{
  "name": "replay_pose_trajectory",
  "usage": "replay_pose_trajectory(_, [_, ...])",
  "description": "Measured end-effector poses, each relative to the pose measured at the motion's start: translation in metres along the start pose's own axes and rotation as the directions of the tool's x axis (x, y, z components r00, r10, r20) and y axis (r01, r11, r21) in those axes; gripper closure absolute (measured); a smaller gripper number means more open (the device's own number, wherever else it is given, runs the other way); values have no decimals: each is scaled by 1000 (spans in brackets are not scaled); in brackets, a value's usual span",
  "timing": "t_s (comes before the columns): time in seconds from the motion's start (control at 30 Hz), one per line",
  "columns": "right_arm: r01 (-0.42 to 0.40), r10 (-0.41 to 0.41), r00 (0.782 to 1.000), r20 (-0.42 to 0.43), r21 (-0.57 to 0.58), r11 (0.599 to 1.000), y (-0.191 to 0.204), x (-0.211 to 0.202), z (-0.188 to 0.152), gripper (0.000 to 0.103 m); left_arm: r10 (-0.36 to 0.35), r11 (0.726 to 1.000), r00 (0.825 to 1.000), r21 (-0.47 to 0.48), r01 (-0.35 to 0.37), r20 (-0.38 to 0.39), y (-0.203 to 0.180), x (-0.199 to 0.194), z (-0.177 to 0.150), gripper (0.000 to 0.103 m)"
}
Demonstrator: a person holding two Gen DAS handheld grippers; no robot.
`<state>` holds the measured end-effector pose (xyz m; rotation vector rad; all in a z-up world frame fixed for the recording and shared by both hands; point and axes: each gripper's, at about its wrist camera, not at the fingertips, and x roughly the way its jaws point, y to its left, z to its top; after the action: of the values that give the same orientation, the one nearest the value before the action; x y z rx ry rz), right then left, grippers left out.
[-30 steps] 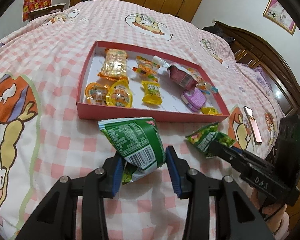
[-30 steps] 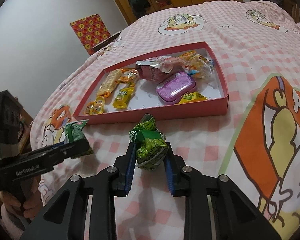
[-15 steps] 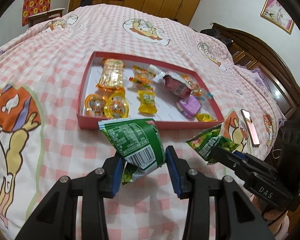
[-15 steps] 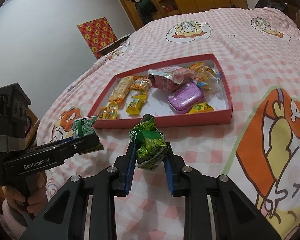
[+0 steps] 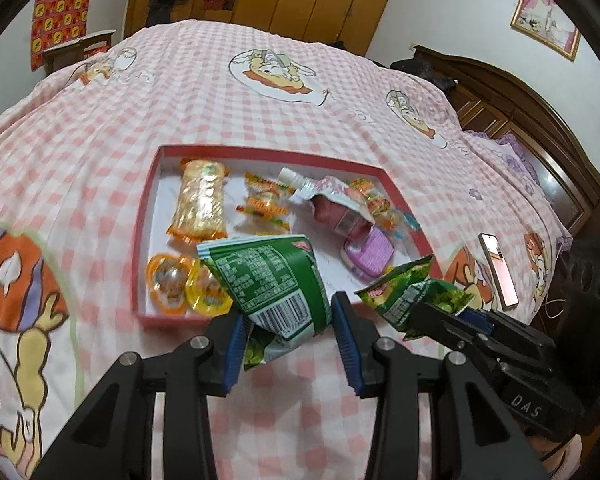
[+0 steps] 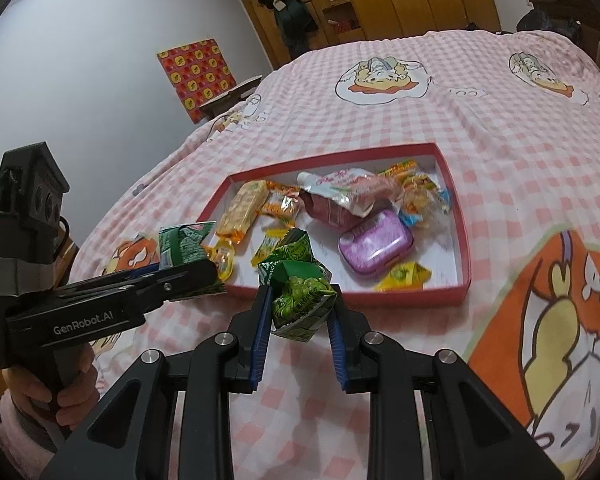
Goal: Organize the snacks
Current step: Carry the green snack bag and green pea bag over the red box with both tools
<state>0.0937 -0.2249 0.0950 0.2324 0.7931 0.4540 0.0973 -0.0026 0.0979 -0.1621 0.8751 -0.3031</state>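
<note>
Two green snack packets were up in the air, one clamped in each gripper: the left gripper [image 5: 288, 334] held the barcode packet [image 5: 274, 286], the right gripper [image 6: 298, 318] the crumpled packet [image 6: 300, 294]. Both hung over the red tray's [image 6: 462, 256] near wall. Inside it lay two jelly cups [image 5: 188, 286], a purple case [image 6: 374, 246], a pouch [image 6: 340, 198]. One phone [image 5: 498, 270] lay on the bed [image 5: 228, 108].
</note>
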Motion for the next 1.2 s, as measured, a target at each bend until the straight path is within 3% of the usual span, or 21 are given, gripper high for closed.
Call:
replay_pose_trajectory(0.43, [9,-9,1000,-3,13,1000,-7,22,19,75,18,1000,1000,3,-18,8,4,32,26,61])
replay_pose_trajectory(1.2, [12,-11,1000,-19,31,999,-17,54,24,75,39,999,999,-14,-39,3,23,74,38,61])
